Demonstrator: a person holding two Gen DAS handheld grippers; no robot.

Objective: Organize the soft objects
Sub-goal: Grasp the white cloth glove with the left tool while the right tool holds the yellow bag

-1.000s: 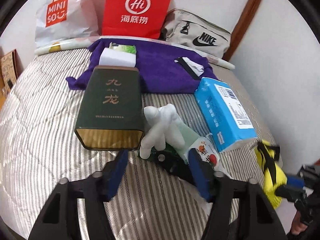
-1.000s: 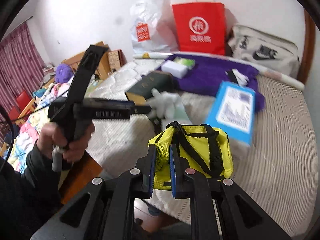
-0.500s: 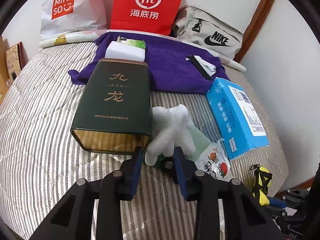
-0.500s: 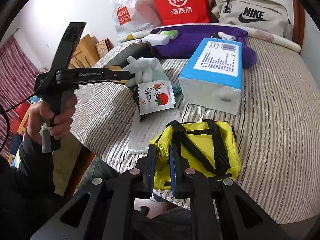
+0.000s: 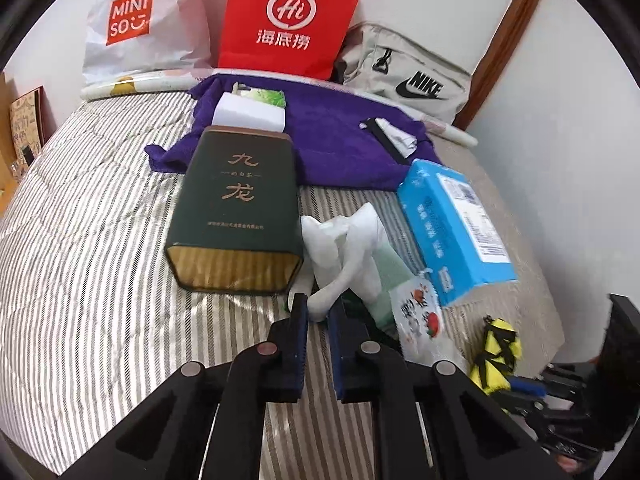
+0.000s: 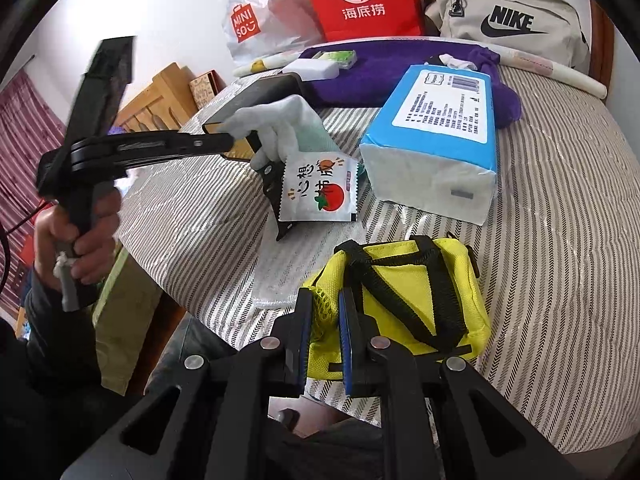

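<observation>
A white glove (image 5: 344, 244) lies on the striped bed beside a dark green tin (image 5: 236, 208). My left gripper (image 5: 318, 312) is shut on one finger of the glove; in the right wrist view the glove (image 6: 280, 120) is lifted a little off the bed by the left gripper (image 6: 224, 140). My right gripper (image 6: 324, 312) is shut on the mesh edge of a yellow bag (image 6: 412, 292) with black straps, which rests near the bed's front edge. The bag also shows in the left wrist view (image 5: 500, 348).
A blue tissue pack (image 6: 440, 128), a tomato snack sachet (image 6: 320, 192) and a purple towel (image 5: 332, 136) lie on the bed. A red paper bag (image 5: 288, 20), a Miniso bag (image 5: 132, 24) and a Nike bag (image 5: 408, 84) stand along the far wall.
My left gripper moved in and closed on the glove's finger, then raised it slightly. My right gripper carried the yellow bag onto the bed's front edge.
</observation>
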